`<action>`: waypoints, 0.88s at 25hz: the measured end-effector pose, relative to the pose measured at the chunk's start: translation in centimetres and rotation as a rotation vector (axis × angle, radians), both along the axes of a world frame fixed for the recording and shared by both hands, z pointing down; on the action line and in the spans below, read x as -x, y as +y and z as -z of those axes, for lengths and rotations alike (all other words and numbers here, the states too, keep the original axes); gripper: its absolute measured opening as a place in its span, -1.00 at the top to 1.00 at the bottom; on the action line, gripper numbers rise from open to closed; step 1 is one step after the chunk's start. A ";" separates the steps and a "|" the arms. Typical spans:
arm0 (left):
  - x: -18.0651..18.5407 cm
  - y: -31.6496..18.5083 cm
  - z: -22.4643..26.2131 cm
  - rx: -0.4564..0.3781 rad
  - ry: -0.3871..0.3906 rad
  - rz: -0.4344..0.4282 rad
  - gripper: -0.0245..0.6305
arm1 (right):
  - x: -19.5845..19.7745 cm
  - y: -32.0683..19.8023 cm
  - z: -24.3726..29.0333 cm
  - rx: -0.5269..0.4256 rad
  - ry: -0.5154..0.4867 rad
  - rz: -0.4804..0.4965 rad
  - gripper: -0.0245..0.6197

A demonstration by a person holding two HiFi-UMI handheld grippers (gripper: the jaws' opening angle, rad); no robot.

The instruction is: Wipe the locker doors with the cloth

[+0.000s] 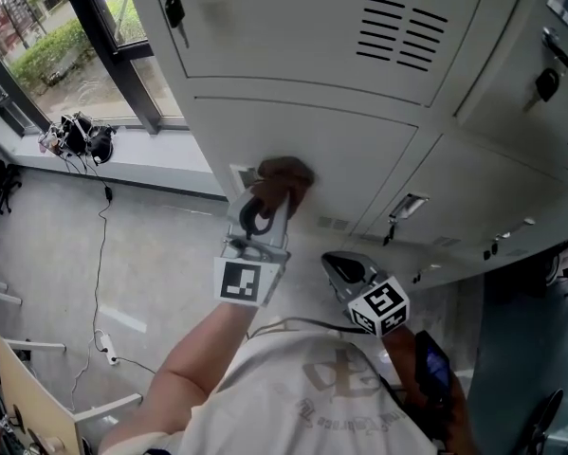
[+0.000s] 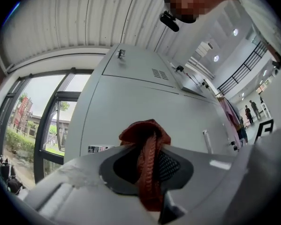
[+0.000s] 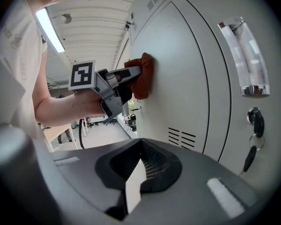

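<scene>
Plainly, the lockers (image 1: pixel 293 27) are all shut, so their contents are hidden; a key (image 1: pixel 174 12) hangs in a lock at eleven o'clock in the head view. The cloth (image 1: pixel 284 176), rust-red and bunched into a knitted wad, is grasped by the left tongs (image 1: pixel 267 200) and pressed against a grey door (image 1: pixel 359 150). The right tongs (image 1: pixel 343 269), at five o'clock of it, are clenched on nothing.

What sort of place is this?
Probably a locker area in an office or workshop building: rows of grey metal lockers with keys and vents, beside a big window onto greenery.
</scene>
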State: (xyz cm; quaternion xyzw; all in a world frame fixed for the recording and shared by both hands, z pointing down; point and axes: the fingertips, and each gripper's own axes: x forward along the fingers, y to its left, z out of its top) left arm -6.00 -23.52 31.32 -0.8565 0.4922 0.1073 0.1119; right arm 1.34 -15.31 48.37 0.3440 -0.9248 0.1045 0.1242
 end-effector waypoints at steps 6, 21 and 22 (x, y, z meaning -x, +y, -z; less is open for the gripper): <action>-4.0 0.8 -0.1 -0.017 -0.029 -0.081 0.72 | -0.7 0.2 0.1 -0.007 0.001 -0.007 0.90; -12.6 2.6 -0.4 -0.065 -0.242 -0.255 0.72 | -4.9 1.4 1.0 -0.041 -0.010 -0.106 0.90; -13.0 2.7 -0.4 -0.065 -0.240 -0.265 0.72 | -5.2 1.5 1.1 -0.047 -0.012 -0.115 0.90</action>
